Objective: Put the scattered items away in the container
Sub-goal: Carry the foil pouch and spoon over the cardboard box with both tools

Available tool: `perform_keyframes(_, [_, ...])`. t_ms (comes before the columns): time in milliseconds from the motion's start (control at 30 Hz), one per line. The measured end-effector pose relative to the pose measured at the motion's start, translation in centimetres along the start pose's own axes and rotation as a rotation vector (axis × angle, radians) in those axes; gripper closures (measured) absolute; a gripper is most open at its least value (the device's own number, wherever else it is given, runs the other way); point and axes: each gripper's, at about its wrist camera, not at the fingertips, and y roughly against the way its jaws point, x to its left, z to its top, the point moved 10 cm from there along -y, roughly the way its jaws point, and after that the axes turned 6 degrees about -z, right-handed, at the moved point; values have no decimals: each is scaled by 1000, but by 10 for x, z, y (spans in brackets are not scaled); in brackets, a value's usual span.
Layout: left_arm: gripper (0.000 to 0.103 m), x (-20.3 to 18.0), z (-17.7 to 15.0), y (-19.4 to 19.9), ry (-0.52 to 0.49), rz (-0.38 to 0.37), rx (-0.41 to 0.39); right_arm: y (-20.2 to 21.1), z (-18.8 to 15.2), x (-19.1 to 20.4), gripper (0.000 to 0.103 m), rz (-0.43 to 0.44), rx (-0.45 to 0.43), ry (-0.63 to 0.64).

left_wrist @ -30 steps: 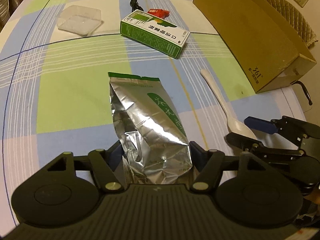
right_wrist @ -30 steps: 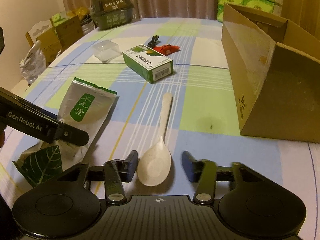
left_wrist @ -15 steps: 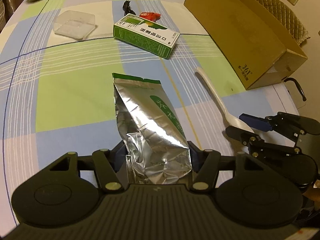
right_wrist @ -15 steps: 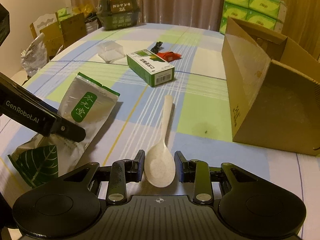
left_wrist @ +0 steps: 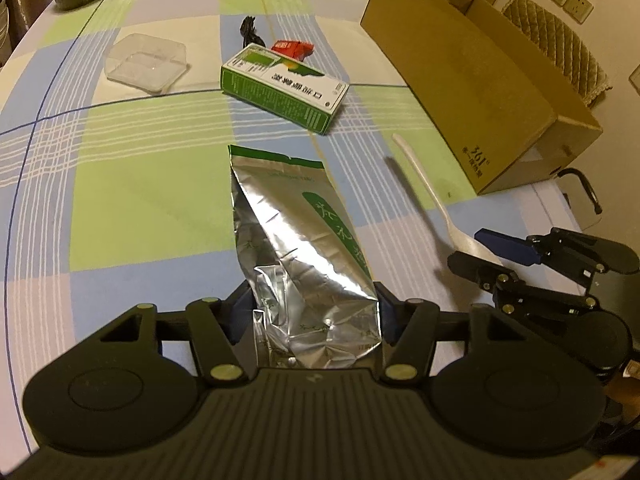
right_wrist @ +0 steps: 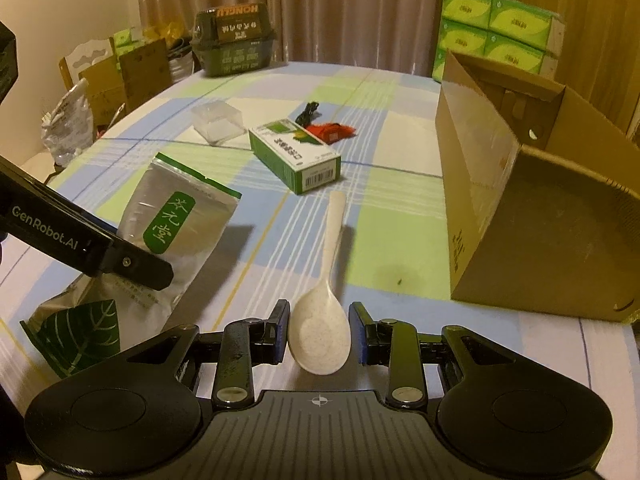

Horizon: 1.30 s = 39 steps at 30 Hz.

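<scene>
A silver tea pouch (left_wrist: 296, 232) with a green label points away from me, its crumpled bottom pinched by my left gripper (left_wrist: 314, 304). In the right wrist view the pouch (right_wrist: 176, 216) tilts up off the cloth and casts a shadow. My right gripper (right_wrist: 320, 330) is shut on the bowl of a cream plastic spoon (right_wrist: 332, 248), whose handle points away and hangs above its shadow. The left wrist view has the spoon (left_wrist: 432, 188) and the right gripper (left_wrist: 484, 252) at the right. An open cardboard box (right_wrist: 540, 216) stands at the right of the table.
Further back on the checked tablecloth lie a green-and-white carton (left_wrist: 284, 88), a clear plastic tub (left_wrist: 146, 64), a red packet (left_wrist: 292, 48) and a black cable (left_wrist: 250, 32). A dark green crate (right_wrist: 234, 40) sits at the table's far end. Green tissue packs (right_wrist: 500, 28) are stacked behind the box.
My right jaws have closed in on the spoon's bowl, and its handle has lifted off the cloth. My left jaws have narrowed slightly on the pouch, which now tilts up.
</scene>
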Motion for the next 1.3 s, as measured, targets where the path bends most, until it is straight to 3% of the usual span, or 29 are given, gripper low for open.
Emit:
perform_keyframes(767, [47, -59, 57, 50, -93, -40, -126, 68, 65, -25, 74, -78, -192, 16])
perform_keyframes(1033, [47, -110, 98, 50, -149, -105, -176, 93, 91, -67, 74, -156, -263, -16])
perform_keyframes(1300, [47, -170, 145, 36, -193, -186, -201, 100, 114, -135, 74, -244, -296, -60])
